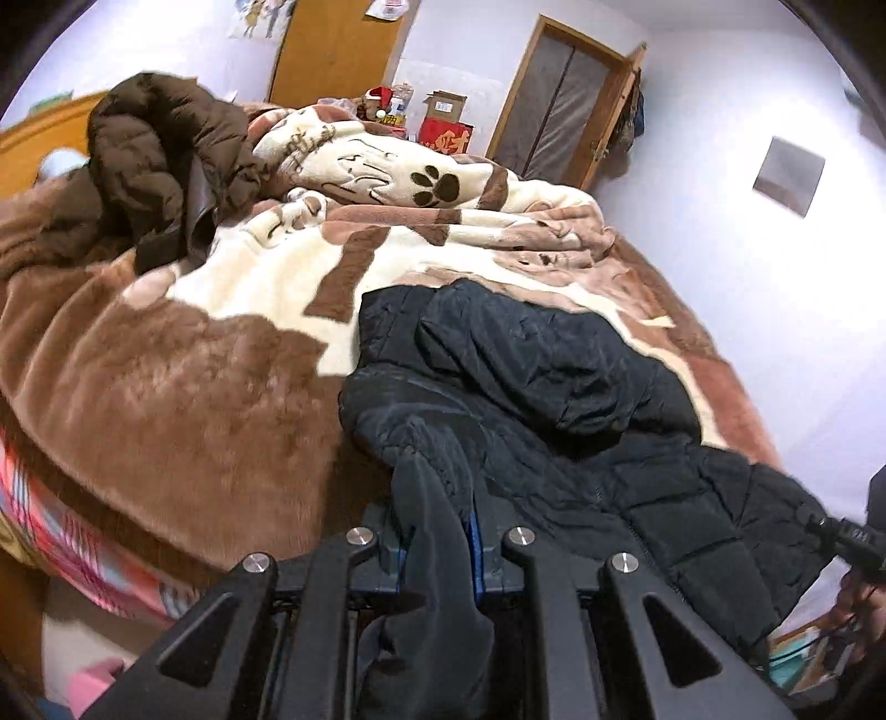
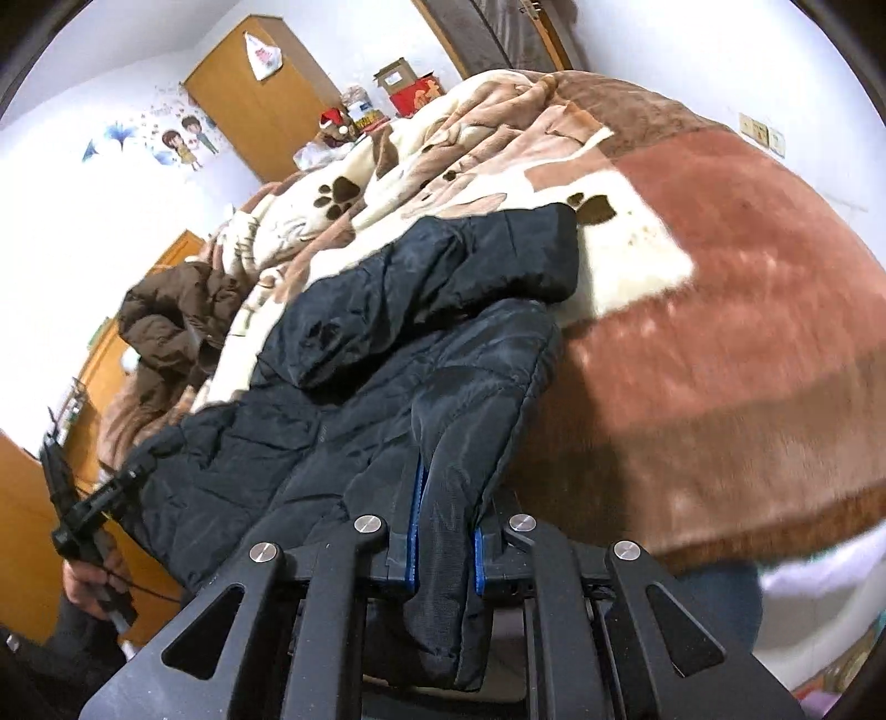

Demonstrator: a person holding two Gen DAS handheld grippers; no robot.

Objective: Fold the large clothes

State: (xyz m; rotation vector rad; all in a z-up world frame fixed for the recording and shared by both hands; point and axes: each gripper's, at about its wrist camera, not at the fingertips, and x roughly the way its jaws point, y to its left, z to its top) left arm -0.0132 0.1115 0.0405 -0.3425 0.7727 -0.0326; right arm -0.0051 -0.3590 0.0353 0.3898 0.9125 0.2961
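Note:
A black quilted puffer jacket (image 1: 554,399) lies on a bed, its hood toward the far side and its body hanging over the near edge. My left gripper (image 1: 437,531) is shut on a fold of the jacket's fabric at its near left edge. My right gripper (image 2: 447,526) is shut on another fold of the same jacket (image 2: 398,343) at its near right edge. The fabric hangs down between both pairs of blue-padded fingers. The right gripper also shows at the right edge of the left wrist view (image 1: 847,537), and the left gripper at the left edge of the right wrist view (image 2: 88,515).
The bed is covered by a brown, cream and pink plush blanket (image 1: 183,354) with paw prints. A brown puffer jacket (image 1: 160,166) is heaped at the far left of the bed. Boxes and clutter (image 1: 437,116) stand beyond the bed by a wooden wardrobe (image 1: 332,50) and a door (image 1: 554,99).

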